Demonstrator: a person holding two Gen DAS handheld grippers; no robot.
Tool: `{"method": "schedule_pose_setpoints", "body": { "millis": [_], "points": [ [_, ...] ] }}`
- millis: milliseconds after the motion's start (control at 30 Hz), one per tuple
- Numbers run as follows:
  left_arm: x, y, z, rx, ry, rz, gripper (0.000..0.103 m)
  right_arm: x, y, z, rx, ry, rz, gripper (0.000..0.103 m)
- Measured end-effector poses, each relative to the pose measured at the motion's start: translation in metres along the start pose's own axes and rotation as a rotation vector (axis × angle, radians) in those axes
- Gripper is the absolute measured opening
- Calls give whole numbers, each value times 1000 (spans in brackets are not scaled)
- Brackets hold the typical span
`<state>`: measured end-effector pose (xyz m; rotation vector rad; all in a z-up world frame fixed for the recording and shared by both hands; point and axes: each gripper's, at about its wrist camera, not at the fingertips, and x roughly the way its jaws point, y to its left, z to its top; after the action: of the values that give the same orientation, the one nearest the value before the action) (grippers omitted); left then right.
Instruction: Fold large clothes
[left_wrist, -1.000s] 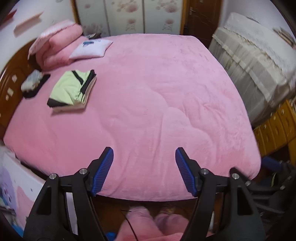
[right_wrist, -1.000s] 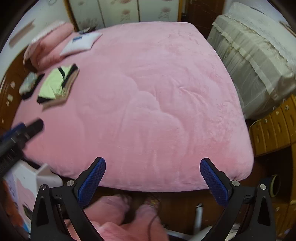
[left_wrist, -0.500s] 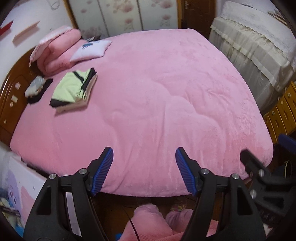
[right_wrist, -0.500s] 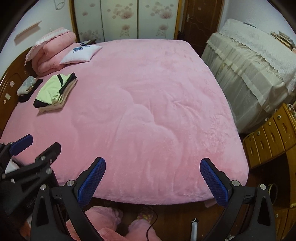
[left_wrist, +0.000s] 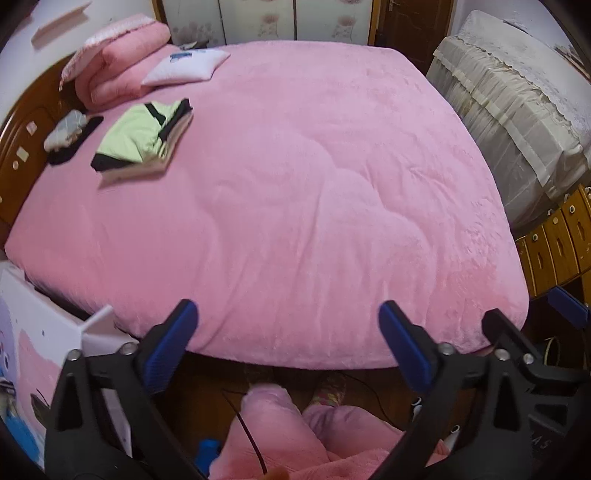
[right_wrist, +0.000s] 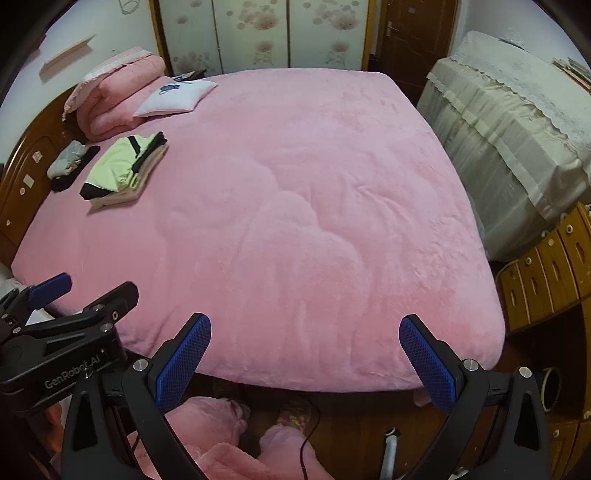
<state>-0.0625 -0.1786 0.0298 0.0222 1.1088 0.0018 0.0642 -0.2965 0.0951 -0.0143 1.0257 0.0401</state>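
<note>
A pile of folded clothes (left_wrist: 144, 138), pale green and black on top, lies at the far left of the pink bed cover (left_wrist: 314, 184); the right wrist view shows the pile (right_wrist: 123, 170) too. My left gripper (left_wrist: 286, 308) hangs over the bed's near edge, its jaws opening, nothing between them. My right gripper (right_wrist: 304, 320) is open and empty over the same edge, to the right of the left one. Each gripper shows at the edge of the other's view. Pink fleece (left_wrist: 288, 435) sits below the fingers at the bed's foot.
A white pillow (left_wrist: 184, 68) and a rolled pink quilt (left_wrist: 118, 66) lie by the wooden headboard (left_wrist: 22, 147), with small dark and grey items (left_wrist: 70, 136) beside them. Cloth-covered furniture (left_wrist: 517, 110) and wooden drawers (left_wrist: 554, 243) stand right. A white box (left_wrist: 37, 332) stands left.
The left gripper's jaws have spread much wider. Both grippers have sunk a little toward the bed's near edge. The right gripper has come into the left view's right side.
</note>
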Motion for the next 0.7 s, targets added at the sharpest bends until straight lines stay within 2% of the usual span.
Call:
{"method": "schedule_pose_setpoints", "body": {
  "millis": [133,467,700],
  "points": [
    [2,-2,-6,4,13,-35,102,0,-12,-5,21,9,-11,103],
    [-4,-7,-8,33,-14,-24,102,-2,-24,-11,50,-1,-18,103],
    [-3,-6,-6,38,-8,-9,102,-3,-18,-14,58,5,-19,103]
  ]
}}
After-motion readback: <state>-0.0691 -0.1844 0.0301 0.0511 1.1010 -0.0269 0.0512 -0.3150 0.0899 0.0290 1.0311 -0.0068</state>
